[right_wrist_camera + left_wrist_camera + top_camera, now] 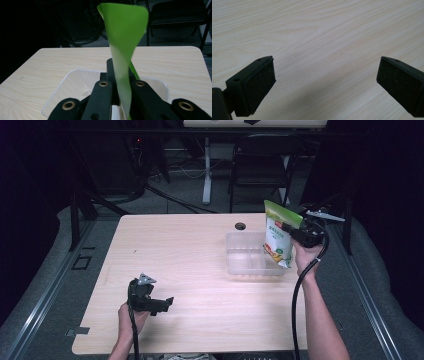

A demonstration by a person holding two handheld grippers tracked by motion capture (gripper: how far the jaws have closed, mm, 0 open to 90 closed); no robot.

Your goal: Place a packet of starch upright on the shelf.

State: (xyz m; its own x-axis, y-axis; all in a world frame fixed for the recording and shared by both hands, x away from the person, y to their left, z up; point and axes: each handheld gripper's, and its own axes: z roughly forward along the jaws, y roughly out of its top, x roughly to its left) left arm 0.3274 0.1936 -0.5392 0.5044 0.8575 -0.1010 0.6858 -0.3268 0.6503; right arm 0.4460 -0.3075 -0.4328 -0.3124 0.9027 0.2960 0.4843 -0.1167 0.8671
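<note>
Holding the green bag (279,234) by its upper part, the right gripper (295,233) had its jaws pinched shut on the thin plastic, and the bag hung in the air over the right end of the clear tub (245,267), its lower corner at the tub's right rim. The tub sat on the right half of the table (190,270), near the far edge. In the right gripper view the bag (123,50) rose as a twisted green strip between the closed jaws, with the tub (75,85) below and beyond them.

The left gripper (162,304) rested low at the near left of the table, jaws wide apart with nothing between them; its own view showed only bare wood (317,37) ahead.

The likely trouble was the grip itself. The jaws held only a narrow fold of slick film, so the bag could have slid out or swung. Hanging over the rim rather than the middle, it might also have caught the tub's wall and tipped onto the table, or nudged the light tub aside, since the free gripper was well apart and not steadying it.
</note>
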